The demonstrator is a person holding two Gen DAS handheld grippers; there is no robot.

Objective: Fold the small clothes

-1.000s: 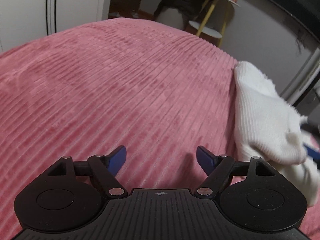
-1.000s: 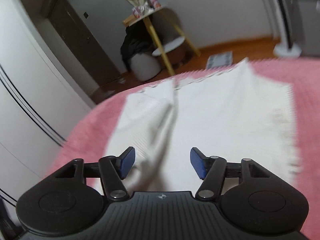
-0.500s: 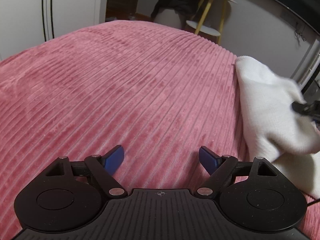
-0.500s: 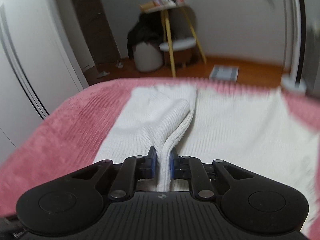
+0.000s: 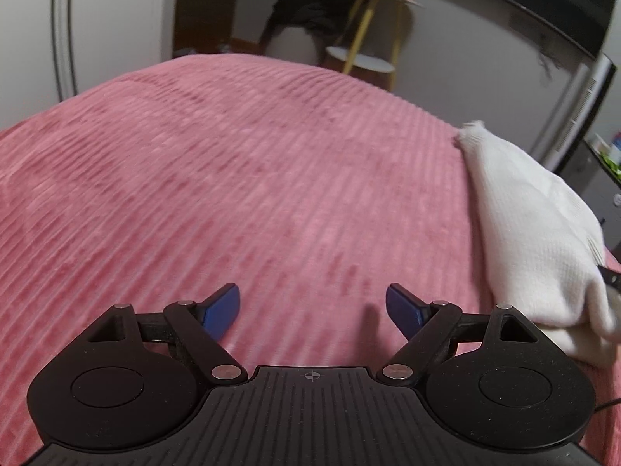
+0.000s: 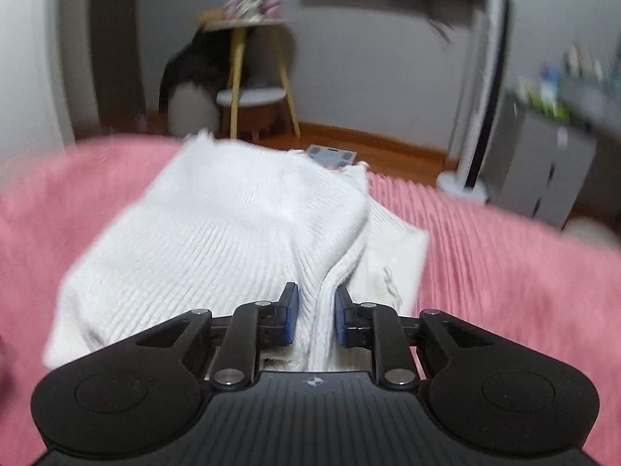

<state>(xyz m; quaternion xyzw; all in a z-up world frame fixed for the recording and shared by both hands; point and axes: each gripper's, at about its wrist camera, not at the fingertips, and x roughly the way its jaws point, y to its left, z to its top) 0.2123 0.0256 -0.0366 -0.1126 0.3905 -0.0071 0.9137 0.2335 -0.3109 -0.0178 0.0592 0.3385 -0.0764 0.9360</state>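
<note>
A white ribbed knit garment [image 6: 233, 225] lies on the pink corduroy bedspread [image 6: 504, 252]. One layer of it is folded over the other. My right gripper [image 6: 314, 310] has a bunched ridge of this cloth between its blue pads. The pads still touch the cloth while the jaws are opening slightly. In the left wrist view the same garment [image 5: 535, 233] sits at the right edge, raised into a hump. My left gripper [image 5: 312, 306] hangs open over bare bedspread [image 5: 233, 174] to the left of the garment, with nothing between its fingers.
Beyond the bed stand a yellow-legged side table [image 5: 372, 19], a white pouf with dark clothing [image 5: 306, 11] draped on it, and a white wardrobe [image 5: 77, 19]. A bathroom scale [image 6: 330, 155], a fan base [image 6: 465, 186] and a grey cabinet [image 6: 543, 171] are on the wooden floor.
My right gripper went from open to shut on a ridge of the garment and carried that layer over the rest. The left gripper stayed open and barely shifted.
</note>
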